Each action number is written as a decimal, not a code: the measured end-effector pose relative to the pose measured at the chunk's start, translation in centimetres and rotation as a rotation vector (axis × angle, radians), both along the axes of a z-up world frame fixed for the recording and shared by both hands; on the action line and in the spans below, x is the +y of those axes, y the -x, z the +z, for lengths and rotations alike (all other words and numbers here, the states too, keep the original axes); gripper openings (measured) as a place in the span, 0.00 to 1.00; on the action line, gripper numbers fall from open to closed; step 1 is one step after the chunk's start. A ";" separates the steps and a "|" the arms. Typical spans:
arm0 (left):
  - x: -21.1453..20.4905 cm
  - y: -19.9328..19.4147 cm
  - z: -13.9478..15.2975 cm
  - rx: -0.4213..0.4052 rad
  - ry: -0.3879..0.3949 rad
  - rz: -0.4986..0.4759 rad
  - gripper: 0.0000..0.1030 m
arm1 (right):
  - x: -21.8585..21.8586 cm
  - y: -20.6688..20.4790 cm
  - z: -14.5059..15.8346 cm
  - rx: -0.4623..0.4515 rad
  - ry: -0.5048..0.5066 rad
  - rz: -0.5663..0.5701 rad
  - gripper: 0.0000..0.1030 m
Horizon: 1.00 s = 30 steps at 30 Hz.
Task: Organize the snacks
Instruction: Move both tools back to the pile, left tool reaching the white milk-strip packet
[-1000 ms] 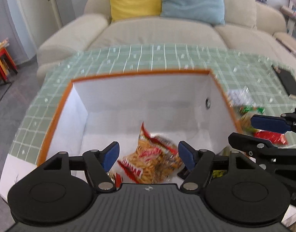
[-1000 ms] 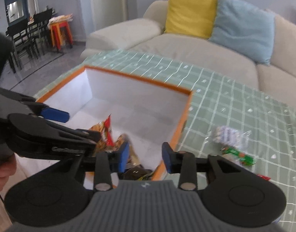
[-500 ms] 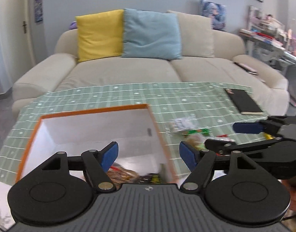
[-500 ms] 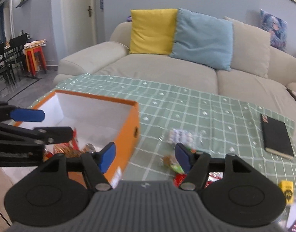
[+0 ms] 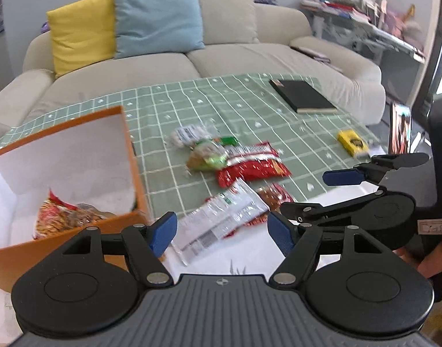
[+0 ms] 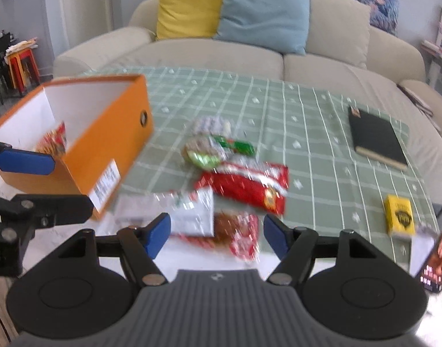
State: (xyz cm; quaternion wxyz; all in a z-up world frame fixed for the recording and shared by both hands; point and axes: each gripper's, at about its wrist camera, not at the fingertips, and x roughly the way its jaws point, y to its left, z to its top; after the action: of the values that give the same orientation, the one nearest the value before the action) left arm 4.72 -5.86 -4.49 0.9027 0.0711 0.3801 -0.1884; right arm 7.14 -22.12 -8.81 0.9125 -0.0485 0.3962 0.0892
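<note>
Green cloth [image 5: 244, 107], snacks [image 6: 244, 185] ahead of tongs [image 6: 216, 231]

Orange box [image 6: 85, 150], white inside – red snack packet [image 6: 245, 186] – green checked cloth [image 6: 313, 115]

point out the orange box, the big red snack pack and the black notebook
orange box [image 6: 85, 156], right wrist view, outer side wall
red snack pack [image 6: 244, 186], right wrist view, middle
black notebook [image 5: 303, 95], left wrist view, cover

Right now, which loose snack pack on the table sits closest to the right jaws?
The small red pack with a brown snack showing: it lies right ahead of the open right gripper, partly under the white-labelled packet. The long red pack and green-wrapped ones lie farther off.
</note>
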 end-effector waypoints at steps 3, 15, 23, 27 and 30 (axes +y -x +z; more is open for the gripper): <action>-0.7 0.2 -1.2 0.001 -0.009 -0.017 0.80 | -0.6 0.6 -1.1 0.020 0.016 -0.009 0.67; -3.2 -0.9 -4.4 -0.026 -0.153 -0.171 0.80 | -2.0 0.0 -3.7 0.064 -0.008 -0.034 0.67; -5.0 -4.1 -6.1 0.045 -0.351 -0.288 0.81 | -2.5 -1.7 -4.7 0.093 -0.005 -0.008 0.68; -5.1 -5.6 -7.1 0.086 -0.386 -0.285 0.81 | -2.8 -2.6 -5.7 0.127 0.000 -0.001 0.67; -5.2 -6.4 -7.8 0.104 -0.389 -0.264 0.80 | -2.7 -3.2 -6.3 0.145 0.001 0.006 0.66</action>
State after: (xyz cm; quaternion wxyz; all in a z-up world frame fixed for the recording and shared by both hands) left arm 11.14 -11.05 -12.24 0.8189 0.2830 0.4425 -0.2313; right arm 10.32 -24.85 -15.11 0.8812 -0.0434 0.4611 0.0951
